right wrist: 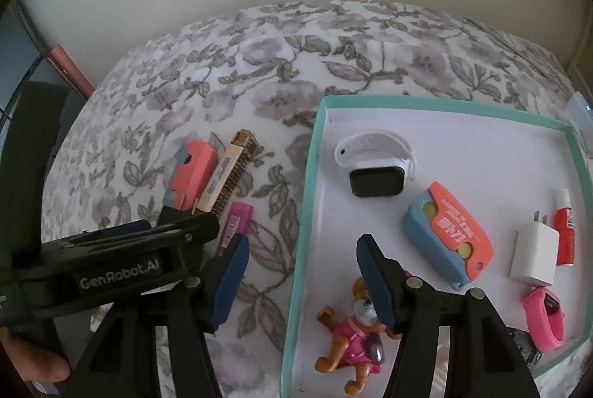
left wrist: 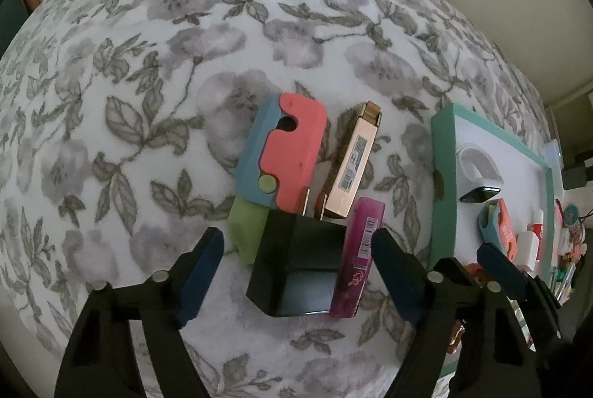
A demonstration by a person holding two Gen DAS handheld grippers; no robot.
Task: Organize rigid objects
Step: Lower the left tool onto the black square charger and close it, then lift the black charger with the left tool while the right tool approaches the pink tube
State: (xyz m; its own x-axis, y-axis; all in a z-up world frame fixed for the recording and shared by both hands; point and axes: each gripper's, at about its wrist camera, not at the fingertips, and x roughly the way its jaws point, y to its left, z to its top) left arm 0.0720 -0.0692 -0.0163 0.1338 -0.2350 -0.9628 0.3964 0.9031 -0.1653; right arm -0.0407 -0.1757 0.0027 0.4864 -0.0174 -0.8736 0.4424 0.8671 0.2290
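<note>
- Left wrist view: the left gripper (left wrist: 296, 268) straddles the black charger plug (left wrist: 296, 268) and the purple tube (left wrist: 354, 257) beside it, jaws apart, pads touching neither.
- Both lie lengthwise away from the gripper, on the floral bedspread (left wrist: 148, 64).
- Beyond: the coral-and-blue case (left wrist: 285, 157), then the teal box (left wrist: 443, 183) to the right.
- The right gripper (right wrist: 300, 283) hangs unclenched, empty, over the box's near wall.
</note>
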